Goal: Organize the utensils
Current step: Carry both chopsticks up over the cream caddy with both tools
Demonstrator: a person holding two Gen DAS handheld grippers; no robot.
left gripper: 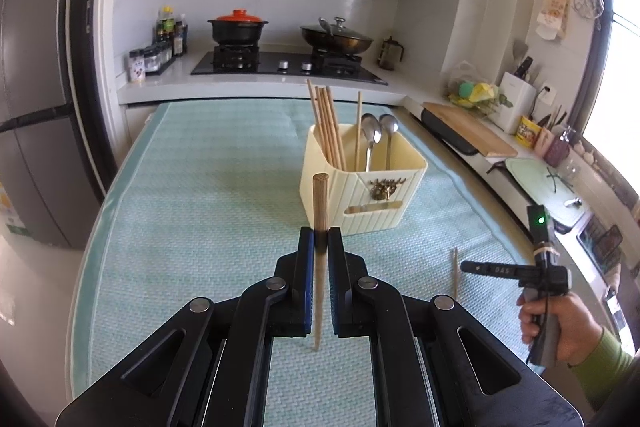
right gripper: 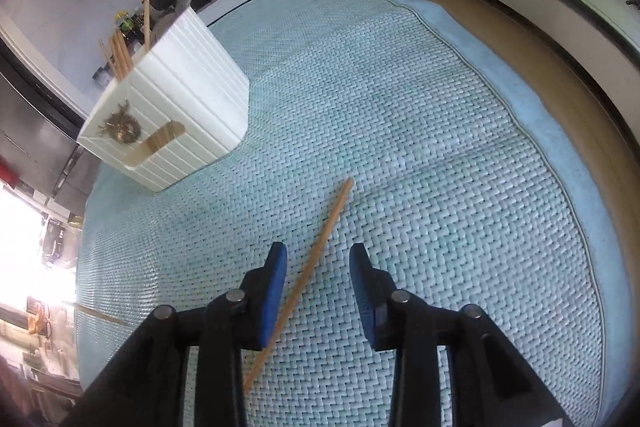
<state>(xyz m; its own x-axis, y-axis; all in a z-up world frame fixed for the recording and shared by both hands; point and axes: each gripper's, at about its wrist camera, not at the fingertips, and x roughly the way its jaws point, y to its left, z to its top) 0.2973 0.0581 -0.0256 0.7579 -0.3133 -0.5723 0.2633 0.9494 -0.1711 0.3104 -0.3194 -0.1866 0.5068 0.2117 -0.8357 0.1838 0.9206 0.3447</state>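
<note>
**L claw holding chopstick, R claw open over another**

Left gripper (left gripper: 320,239) is clamping a chopstick (left gripper: 320,211) upright between its blue pads, tip pointing down toward the mat (left gripper: 200,211), just in front of the holder (left gripper: 372,203). Holder is standing on the mat w/ more chopsticks (left gripper: 326,123) in one compartment & two spoons (left gripper: 378,135) in another. Right gripper (right gripper: 318,267) is hovering w/ jaws wide, straddling a 2nd chopstick (right gripper: 316,259) lying flat on the mat, not touching it. Stove (left gripper: 288,65) w/ pots is sitting behind.
</note>
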